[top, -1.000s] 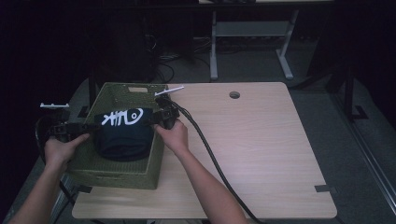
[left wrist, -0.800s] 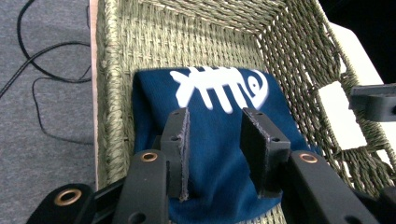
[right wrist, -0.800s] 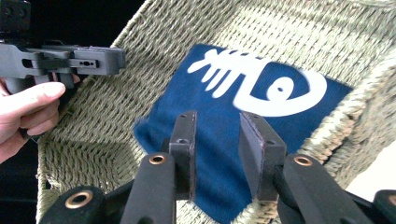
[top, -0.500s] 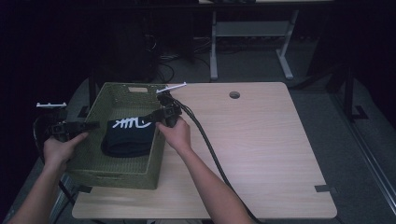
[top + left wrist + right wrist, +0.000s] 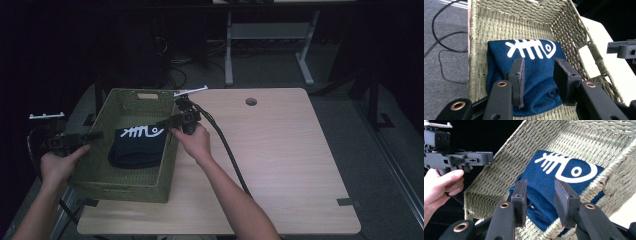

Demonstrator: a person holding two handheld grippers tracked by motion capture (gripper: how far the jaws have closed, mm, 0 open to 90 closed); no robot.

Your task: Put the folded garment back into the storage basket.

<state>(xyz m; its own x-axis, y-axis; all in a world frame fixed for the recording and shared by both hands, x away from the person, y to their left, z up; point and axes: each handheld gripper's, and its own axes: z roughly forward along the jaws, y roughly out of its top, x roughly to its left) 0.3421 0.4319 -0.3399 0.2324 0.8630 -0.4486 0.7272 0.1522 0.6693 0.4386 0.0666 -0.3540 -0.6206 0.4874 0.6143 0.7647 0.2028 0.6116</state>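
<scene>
My high view looks forward and down over the whole table (image 5: 280, 165). My two gripper views sit close, facing from opposite sides; all share the woven basket (image 5: 100, 175) and folded navy cloth (image 5: 534, 75).

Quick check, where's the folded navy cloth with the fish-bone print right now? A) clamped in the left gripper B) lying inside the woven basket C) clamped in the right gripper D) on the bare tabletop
B: the folded navy cloth lies on the floor of the woven basket, while the left gripper and the right gripper both stand open above it, jaws apart and closed on nothing.
</scene>
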